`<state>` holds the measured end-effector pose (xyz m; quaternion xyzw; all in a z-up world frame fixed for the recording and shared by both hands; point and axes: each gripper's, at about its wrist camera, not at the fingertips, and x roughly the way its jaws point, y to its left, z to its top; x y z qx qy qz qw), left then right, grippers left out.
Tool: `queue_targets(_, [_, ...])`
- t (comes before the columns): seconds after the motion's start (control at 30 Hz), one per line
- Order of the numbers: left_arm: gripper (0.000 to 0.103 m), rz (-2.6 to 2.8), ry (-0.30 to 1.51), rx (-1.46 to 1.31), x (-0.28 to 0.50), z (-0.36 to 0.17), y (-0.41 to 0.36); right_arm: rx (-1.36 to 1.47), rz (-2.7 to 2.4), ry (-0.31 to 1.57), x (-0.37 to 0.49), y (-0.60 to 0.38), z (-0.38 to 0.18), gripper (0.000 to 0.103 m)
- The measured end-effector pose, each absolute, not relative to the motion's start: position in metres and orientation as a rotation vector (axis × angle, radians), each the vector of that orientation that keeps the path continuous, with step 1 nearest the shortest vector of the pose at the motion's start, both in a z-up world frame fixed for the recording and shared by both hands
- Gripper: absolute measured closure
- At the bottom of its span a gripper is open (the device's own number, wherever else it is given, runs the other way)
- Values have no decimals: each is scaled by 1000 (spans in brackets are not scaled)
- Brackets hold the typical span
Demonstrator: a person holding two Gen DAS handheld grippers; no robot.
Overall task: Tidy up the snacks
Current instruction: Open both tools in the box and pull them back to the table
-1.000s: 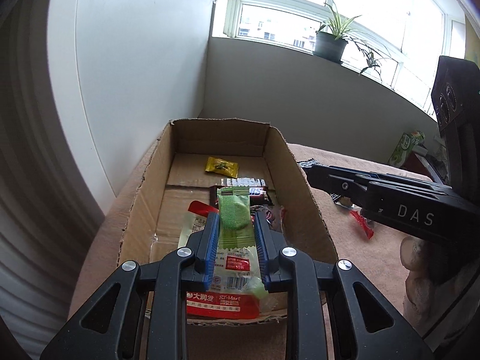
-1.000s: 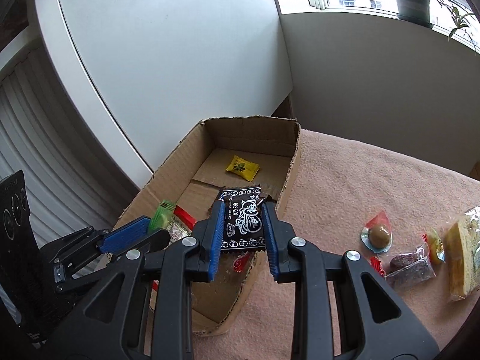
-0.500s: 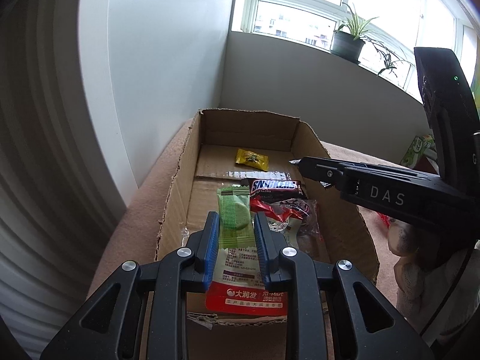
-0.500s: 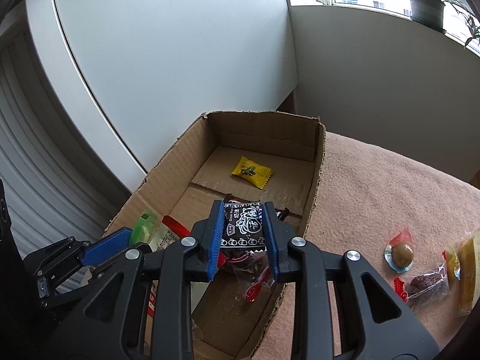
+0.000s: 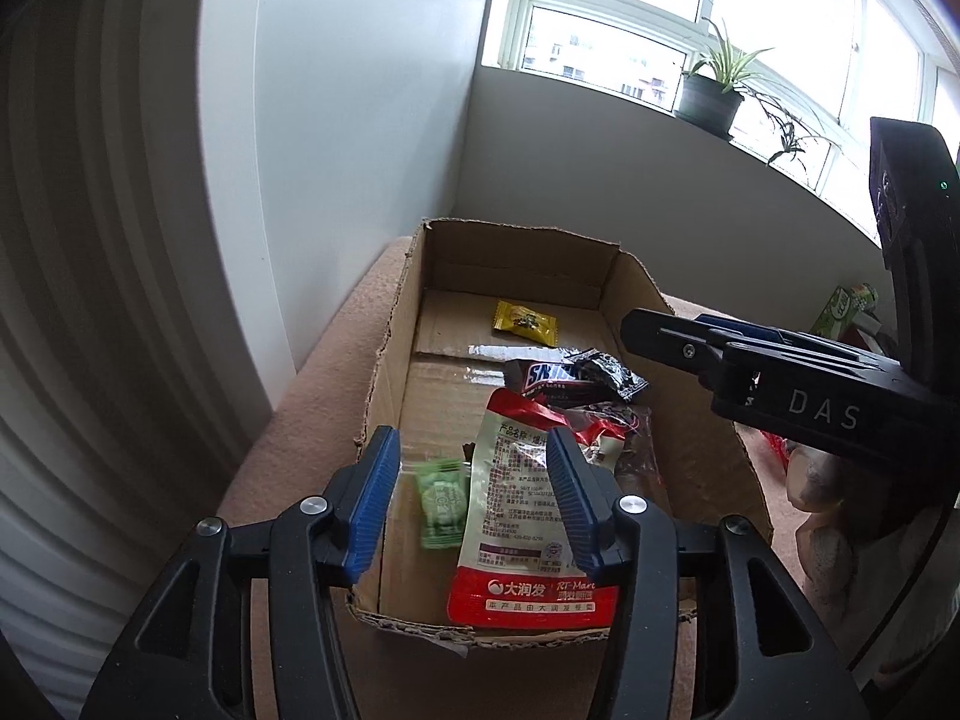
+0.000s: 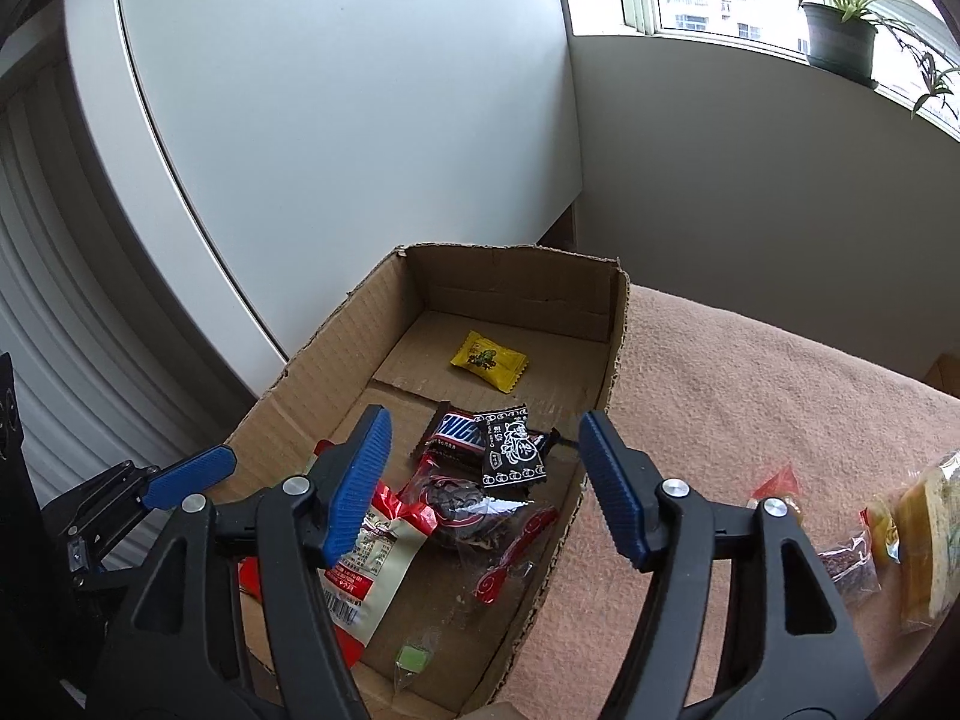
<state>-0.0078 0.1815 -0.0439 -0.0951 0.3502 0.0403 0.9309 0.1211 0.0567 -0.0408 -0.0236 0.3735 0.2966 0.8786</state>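
Snickers bar (image 6: 459, 433) beside RT-Mart pouch (image 5: 528, 516)

An open cardboard box (image 6: 606, 384) holds the snacks: a yellow candy (image 6: 489, 359) at the far end, a black sachet (image 6: 513, 450) on a Snickers bar (image 6: 459, 429), and a blurred green packet (image 5: 443, 503) beside a red-and-white pouch (image 5: 528, 540).

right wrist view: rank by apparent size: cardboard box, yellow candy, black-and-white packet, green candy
Largest to smallest as they look:
1. cardboard box
2. black-and-white packet
3. yellow candy, close to the packet; it lies farther back, so its rank is unsure
4. green candy, partly cut off by the right gripper
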Motion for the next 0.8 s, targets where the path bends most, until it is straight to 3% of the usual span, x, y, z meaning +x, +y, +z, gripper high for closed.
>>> queue_targets(0.13, [50, 86, 717, -204, -8, -44, 183, -44, 595, 761, 117, 42, -35, 15])
queue_targets(0.43, [50, 56, 708, -199, -7, -38, 169, -63, 557, 742, 101, -4, -20, 7])
queue_targets(0.8, [50, 8, 699, -178, -2, -29, 132, -1, 516, 748, 87, -98, -5, 7])
